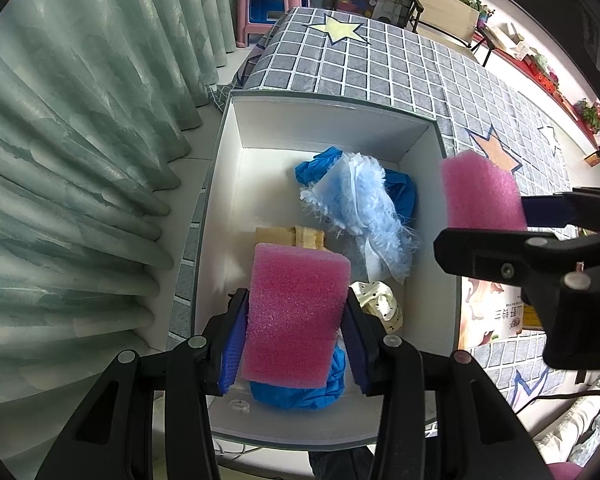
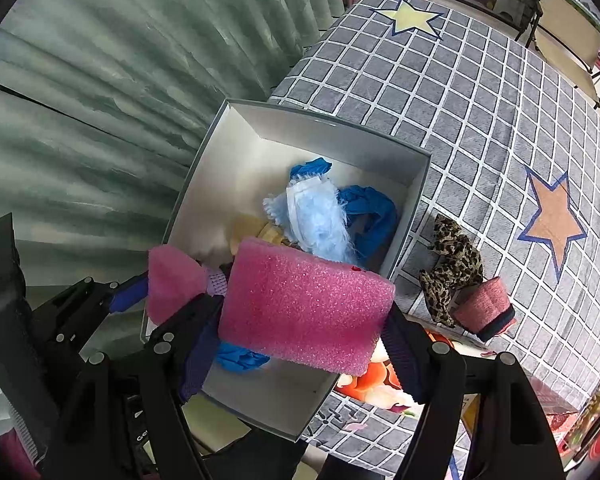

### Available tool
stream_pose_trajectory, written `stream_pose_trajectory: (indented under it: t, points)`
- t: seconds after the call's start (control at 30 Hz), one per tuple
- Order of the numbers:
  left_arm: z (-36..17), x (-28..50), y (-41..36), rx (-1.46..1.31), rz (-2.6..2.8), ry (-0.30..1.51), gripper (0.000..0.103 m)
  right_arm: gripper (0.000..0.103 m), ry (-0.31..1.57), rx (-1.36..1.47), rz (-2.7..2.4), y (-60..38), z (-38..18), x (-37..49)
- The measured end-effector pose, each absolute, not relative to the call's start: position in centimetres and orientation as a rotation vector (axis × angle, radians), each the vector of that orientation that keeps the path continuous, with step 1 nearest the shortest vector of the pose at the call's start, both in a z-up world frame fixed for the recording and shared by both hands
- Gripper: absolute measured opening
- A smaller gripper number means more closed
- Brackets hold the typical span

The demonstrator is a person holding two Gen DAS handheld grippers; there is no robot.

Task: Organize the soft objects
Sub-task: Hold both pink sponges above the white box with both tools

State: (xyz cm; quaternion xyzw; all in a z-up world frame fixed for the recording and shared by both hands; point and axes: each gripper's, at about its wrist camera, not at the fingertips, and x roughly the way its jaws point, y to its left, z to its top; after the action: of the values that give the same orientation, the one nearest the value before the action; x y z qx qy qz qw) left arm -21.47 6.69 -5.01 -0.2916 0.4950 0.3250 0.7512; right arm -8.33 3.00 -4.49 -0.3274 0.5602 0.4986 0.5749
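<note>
My left gripper is shut on a pink foam sponge and holds it over the near end of a white box. My right gripper is shut on a second, wider pink foam sponge above the box's right wall. In the left wrist view the right gripper and its sponge show at the right. In the right wrist view the left gripper and its sponge show at the left. Inside the box lie blue gloves, a fuzzy light-blue cloth and a polka-dot cloth.
A leopard-print cloth and a rolled pink item lie on the grey checked table cover to the right of the box. Green curtains hang close on the left. A pink stool stands beyond the table.
</note>
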Motion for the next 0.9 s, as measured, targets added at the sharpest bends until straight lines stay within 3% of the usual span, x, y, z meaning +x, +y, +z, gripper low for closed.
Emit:
stream_pose_trajectory:
  t: [0.9]
  points:
    - [-5.6,-20.5,8.8,-0.669,0.741,1.089,0.048,0.075,1.280,-0.771,1.142,4.8,-4.5,-7.8]
